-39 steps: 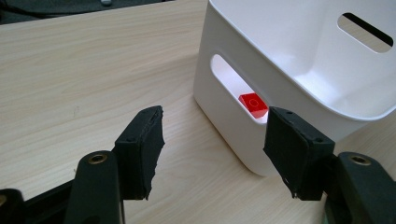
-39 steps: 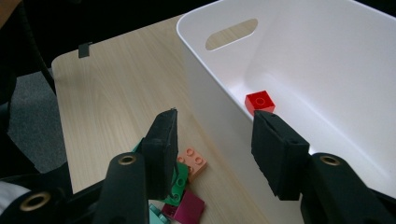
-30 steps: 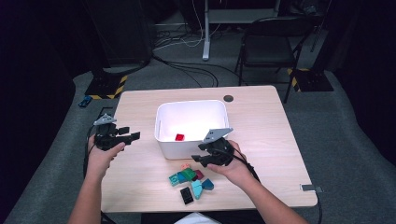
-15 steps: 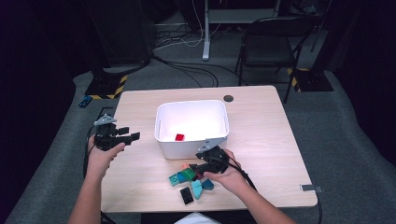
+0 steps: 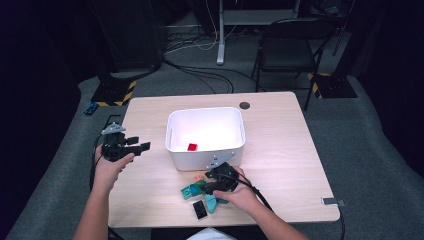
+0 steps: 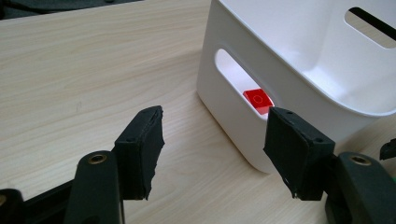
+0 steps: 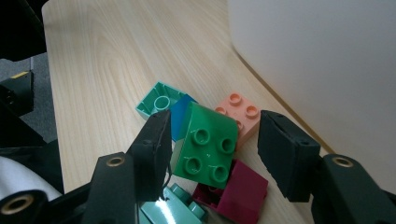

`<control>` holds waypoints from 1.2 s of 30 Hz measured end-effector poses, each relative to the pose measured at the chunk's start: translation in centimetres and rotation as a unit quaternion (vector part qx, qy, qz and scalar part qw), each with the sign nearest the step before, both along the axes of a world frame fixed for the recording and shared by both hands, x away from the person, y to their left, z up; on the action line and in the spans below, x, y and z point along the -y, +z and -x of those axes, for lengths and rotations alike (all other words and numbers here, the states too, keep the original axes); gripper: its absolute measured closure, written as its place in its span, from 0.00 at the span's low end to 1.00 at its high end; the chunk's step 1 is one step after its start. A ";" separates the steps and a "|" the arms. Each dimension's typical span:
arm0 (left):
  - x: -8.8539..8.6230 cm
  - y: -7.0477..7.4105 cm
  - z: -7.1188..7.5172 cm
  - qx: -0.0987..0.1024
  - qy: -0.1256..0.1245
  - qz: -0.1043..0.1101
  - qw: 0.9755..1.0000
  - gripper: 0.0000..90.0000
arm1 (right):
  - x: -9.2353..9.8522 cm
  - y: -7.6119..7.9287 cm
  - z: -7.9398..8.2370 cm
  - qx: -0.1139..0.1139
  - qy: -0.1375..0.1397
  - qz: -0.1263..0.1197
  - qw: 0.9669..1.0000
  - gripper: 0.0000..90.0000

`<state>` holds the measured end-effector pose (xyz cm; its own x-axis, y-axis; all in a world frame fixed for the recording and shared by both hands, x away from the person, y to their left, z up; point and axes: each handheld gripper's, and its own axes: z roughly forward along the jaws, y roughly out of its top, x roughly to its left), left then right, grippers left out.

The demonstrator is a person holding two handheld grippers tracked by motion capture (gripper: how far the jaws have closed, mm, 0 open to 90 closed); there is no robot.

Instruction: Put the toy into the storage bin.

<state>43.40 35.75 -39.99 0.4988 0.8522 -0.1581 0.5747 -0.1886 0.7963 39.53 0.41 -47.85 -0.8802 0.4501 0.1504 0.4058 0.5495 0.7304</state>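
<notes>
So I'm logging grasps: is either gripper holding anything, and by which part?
Nothing is held. The right gripper straddles the green brick, jaws just opening, not pressing. The left gripper is open.
</notes>
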 end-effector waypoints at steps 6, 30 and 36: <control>0.0 -0.1 -0.1 0.001 0.002 0.001 1.000 0.41 | -0.3 -0.9 -0.2 -0.012 0.004 0.003 1.000 0.47; -0.1 -0.1 -0.1 -0.002 0.003 0.000 1.000 0.41 | -0.7 -1.8 -0.4 -0.009 0.009 0.002 1.000 0.64; -0.1 -0.1 -0.1 -0.002 0.000 -0.002 1.000 0.41 | -0.5 -1.0 -0.2 -0.007 0.007 -0.003 1.000 0.65</control>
<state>43.53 35.89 -40.14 0.4977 0.8530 -0.1575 0.5786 -0.1912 0.7929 39.74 0.94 -48.89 -0.8846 0.4363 0.1648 0.4074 0.5507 0.7286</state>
